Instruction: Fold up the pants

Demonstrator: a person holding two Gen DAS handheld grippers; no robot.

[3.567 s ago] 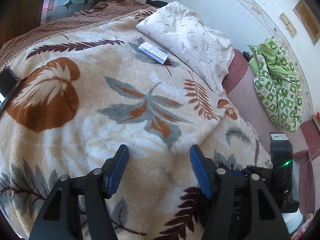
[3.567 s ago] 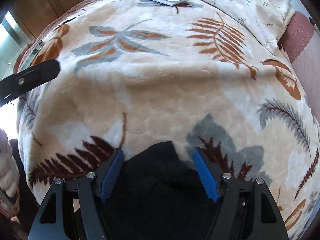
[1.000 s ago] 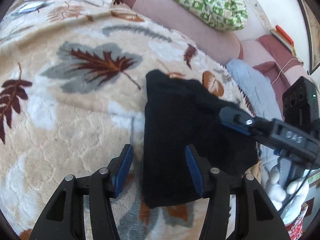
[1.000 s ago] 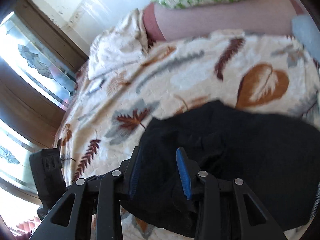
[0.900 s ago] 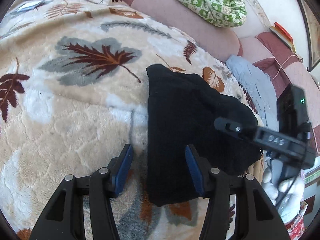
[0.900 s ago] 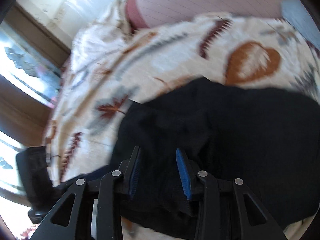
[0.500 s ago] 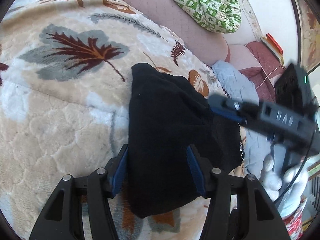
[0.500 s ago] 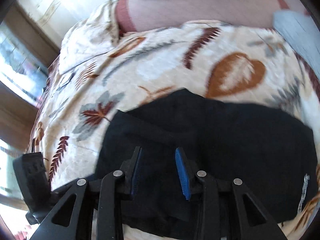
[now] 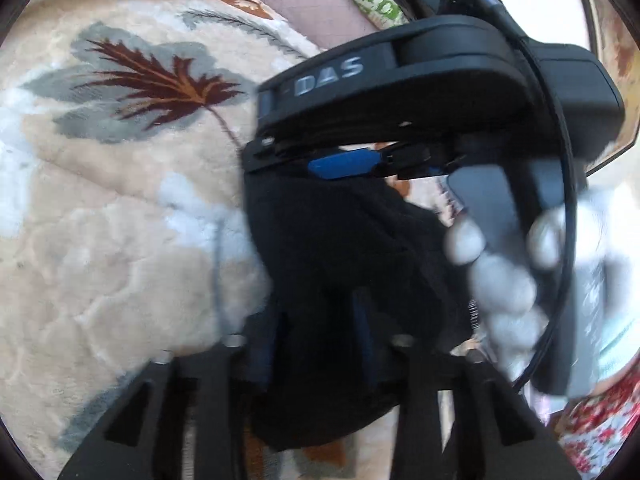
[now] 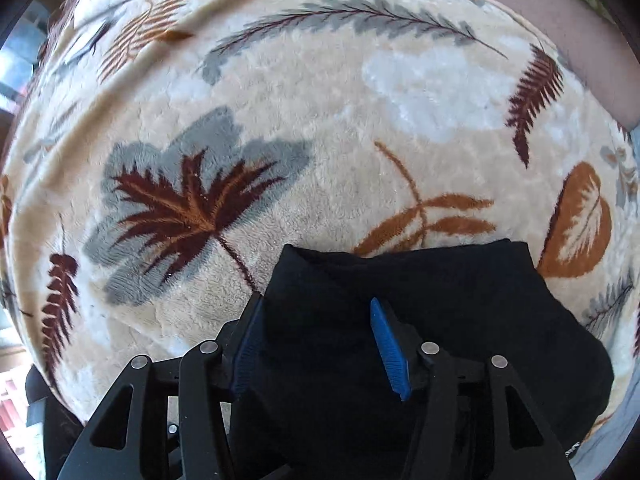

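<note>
Now left tool (image 9: 316, 340) is closing on the pants (image 10: 420, 320), right tool (image 10: 320, 344) opening — pinch hem squarely, fold flat on the blanket (image 10: 280, 100).

Plenty of open blanket (image 10: 280, 100) up past the black pants (image 10: 440, 300) and off to their left, nothing lying on that stretch. The tight spot is over the pants: from the left wrist camera the right gripper (image 9: 344, 164) and the gloved hand (image 9: 504, 280) holding it block most of the right side, just beyond the left gripper (image 9: 316, 344).
</note>
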